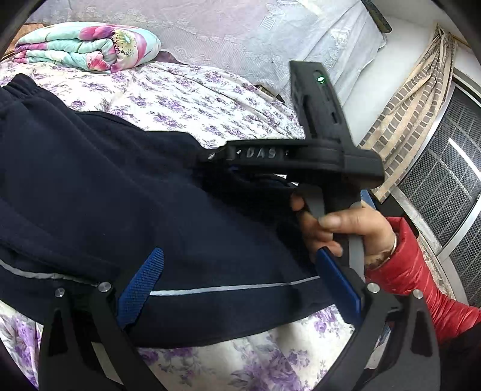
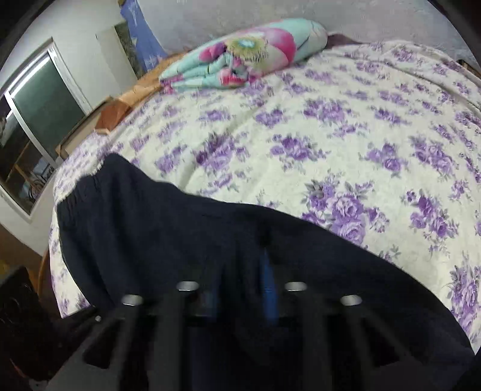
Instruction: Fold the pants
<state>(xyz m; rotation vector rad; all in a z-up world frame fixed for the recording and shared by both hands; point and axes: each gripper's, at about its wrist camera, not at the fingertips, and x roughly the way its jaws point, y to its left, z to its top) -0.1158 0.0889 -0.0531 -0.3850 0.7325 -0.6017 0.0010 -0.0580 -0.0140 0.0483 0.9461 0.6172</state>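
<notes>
Dark navy pants [image 1: 99, 186] with a thin white side stripe lie across the floral bedspread [image 1: 168, 96]. My left gripper [image 1: 237, 279] is open, its blue pads spread just above the pants near the striped edge. The right gripper body [image 1: 303, 156] shows in the left wrist view, held by a hand in a red sleeve, its fingers buried in the cloth. In the right wrist view the right gripper [image 2: 264, 258] is shut on a fold of the pants [image 2: 168, 228], with the blue pads close together and cloth draped over them.
A folded floral quilt [image 1: 87, 48] [image 2: 243, 51] lies at the far side of the bed. A pale lace-covered headboard [image 1: 240, 27] stands behind it. A window with mesh [image 1: 445, 186] and a brick-pattern curtain are to the right. The bed edge [image 2: 57, 240] drops off at the left.
</notes>
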